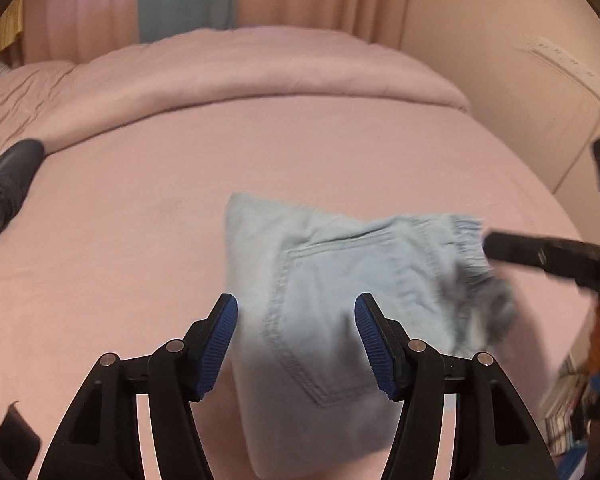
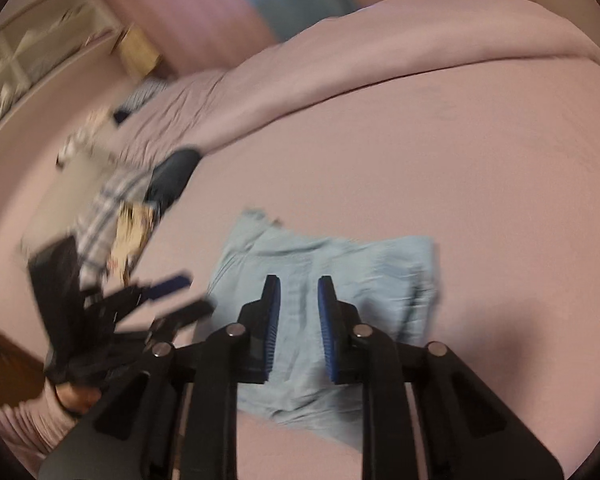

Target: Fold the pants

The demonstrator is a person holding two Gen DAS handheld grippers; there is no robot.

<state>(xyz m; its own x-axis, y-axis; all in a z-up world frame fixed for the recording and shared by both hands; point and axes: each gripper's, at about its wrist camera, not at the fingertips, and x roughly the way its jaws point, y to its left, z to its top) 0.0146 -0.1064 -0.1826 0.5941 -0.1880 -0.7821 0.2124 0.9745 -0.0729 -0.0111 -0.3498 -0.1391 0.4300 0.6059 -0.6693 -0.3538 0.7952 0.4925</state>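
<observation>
Pants folded compact on bed.
My left gripper (image 1: pixel 296 340) stands wide, gripping nothing; right gripper (image 2: pixel 299 328) narrowly parted, empty, above the pants (image 1: pixel 340 280), apparently released.

Your right-wrist view is motion-smeared: the left gripper (image 2: pixel 180 294) at its left side is a streak, so you can't read its jaws there. The clutter by the bed edge (image 2: pixel 116 216) is too blurred to identify. In the left-wrist view the pants (image 1: pixel 340 280) blur at the frayed hem, their near end runs behind the gripper body, and the right gripper (image 1: pixel 492 246) is cut by the right edge. The dark garment (image 1: pixel 8 176) is cropped at left.
</observation>
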